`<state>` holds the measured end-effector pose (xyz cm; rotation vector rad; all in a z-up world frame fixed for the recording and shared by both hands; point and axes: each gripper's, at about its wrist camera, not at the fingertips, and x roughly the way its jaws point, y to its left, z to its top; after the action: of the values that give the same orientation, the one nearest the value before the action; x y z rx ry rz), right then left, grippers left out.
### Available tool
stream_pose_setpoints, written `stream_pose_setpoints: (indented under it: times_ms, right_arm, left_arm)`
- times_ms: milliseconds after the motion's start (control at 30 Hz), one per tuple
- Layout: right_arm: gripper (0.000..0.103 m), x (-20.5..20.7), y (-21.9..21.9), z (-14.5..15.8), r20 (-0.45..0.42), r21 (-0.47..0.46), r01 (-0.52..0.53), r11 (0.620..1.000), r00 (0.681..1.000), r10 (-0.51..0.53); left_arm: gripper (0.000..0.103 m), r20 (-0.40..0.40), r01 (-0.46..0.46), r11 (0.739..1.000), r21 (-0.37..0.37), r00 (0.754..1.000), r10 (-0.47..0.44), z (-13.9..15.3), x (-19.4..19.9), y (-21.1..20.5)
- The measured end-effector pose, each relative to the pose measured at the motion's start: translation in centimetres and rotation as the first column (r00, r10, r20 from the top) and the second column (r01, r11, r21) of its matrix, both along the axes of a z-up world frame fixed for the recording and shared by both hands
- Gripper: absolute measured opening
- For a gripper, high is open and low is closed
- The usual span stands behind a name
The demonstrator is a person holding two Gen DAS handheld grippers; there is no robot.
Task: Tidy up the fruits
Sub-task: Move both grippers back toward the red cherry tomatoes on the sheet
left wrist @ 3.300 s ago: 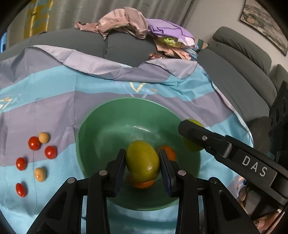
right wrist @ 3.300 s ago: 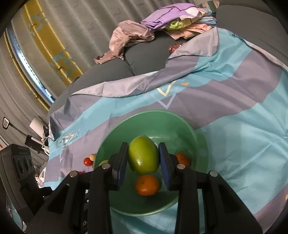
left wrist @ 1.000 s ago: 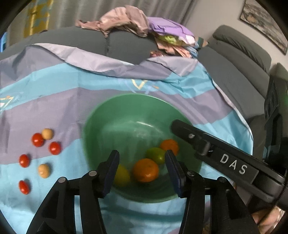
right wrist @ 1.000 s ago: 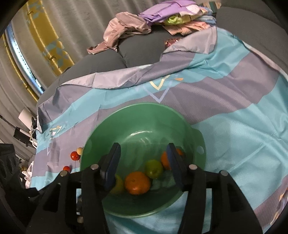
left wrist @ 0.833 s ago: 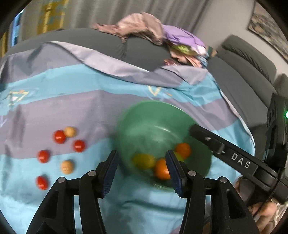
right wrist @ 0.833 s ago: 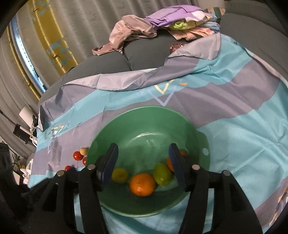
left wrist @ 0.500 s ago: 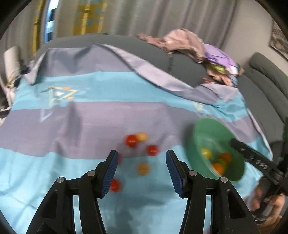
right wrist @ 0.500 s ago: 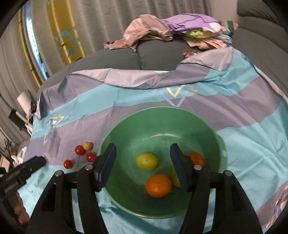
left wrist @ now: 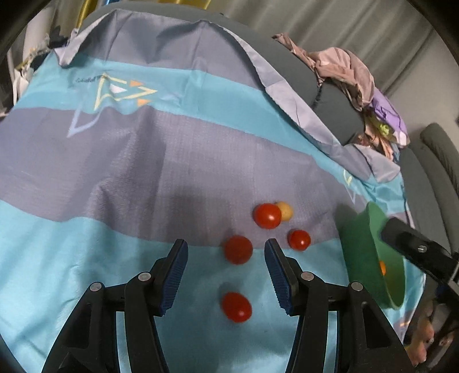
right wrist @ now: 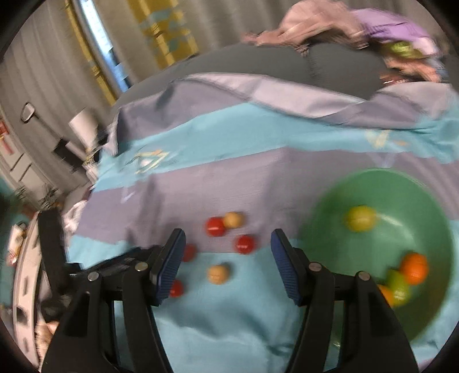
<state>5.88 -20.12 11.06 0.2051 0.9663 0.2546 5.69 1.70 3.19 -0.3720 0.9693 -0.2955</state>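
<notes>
both grippers spread, empty: left gripper [left wrist: 226, 271] over tomatoes [left wrist: 238, 249], right gripper [right wrist: 226, 265] beside bowl [right wrist: 381, 183].

A striped cloth [left wrist: 178, 160] in bands of turquoise and grey-lilac was spread over the surface, with a triangle logo [left wrist: 120, 91] printed on it toward eleven o'clock in the left wrist view. Its far edge was folded back over a dark grey sofa cushion [left wrist: 338, 109]. A heap of pink and purple clothes [left wrist: 355, 74] was piled on that cushion at about one o'clock. Grey pleated curtains [left wrist: 358, 25] were seen behind it. In the blurred right wrist view, a yellow patterned drape [right wrist: 160, 31] was hung at about eleven o'clock.
</notes>
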Motion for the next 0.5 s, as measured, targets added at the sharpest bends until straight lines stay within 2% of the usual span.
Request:
stream_pose_setpoints:
  times_ms: [33,100,200,333,433,500]
  right_arm:
    - [0.060,0.7,0.7,-0.5,-0.015,-0.013,-0.005,1.000,1.000,0.005]
    - [0.052,2.3,2.1,-1.9,-0.053,-0.046,-0.002,0.999,0.999,0.000]
    - [0.046,4.4,3.2,-4.1,-0.121,-0.055,0.006,0.998,0.993,-0.013]
    - [0.044,5.8,4.0,-6.3,-0.176,-0.049,0.017,0.999,0.984,-0.026]
    - [0.044,6.2,4.3,-7.1,-0.202,-0.026,0.014,1.000,0.979,-0.019]
    - [0.044,6.4,4.6,-7.6,-0.206,-0.038,0.007,0.999,0.979,-0.014]
  left_arm:
    - [0.055,0.000,-0.016,1.000,0.005,1.000,0.016,-0.3,0.2,0.0]
    - [0.055,-0.003,-0.026,1.000,0.009,1.000,0.026,-0.7,0.5,-0.3]
    - [0.054,-0.031,0.016,1.000,-0.020,0.999,-0.017,-1.4,0.8,-0.9]
    - [0.046,-0.060,0.042,0.999,0.005,0.997,-0.041,-2.2,1.1,-1.4]
    - [0.044,-0.090,0.042,0.998,-0.052,0.995,-0.046,-3.1,1.3,-1.0]
    - [0.043,-0.081,0.042,0.999,-0.034,0.996,-0.045,-3.0,1.4,-1.0]
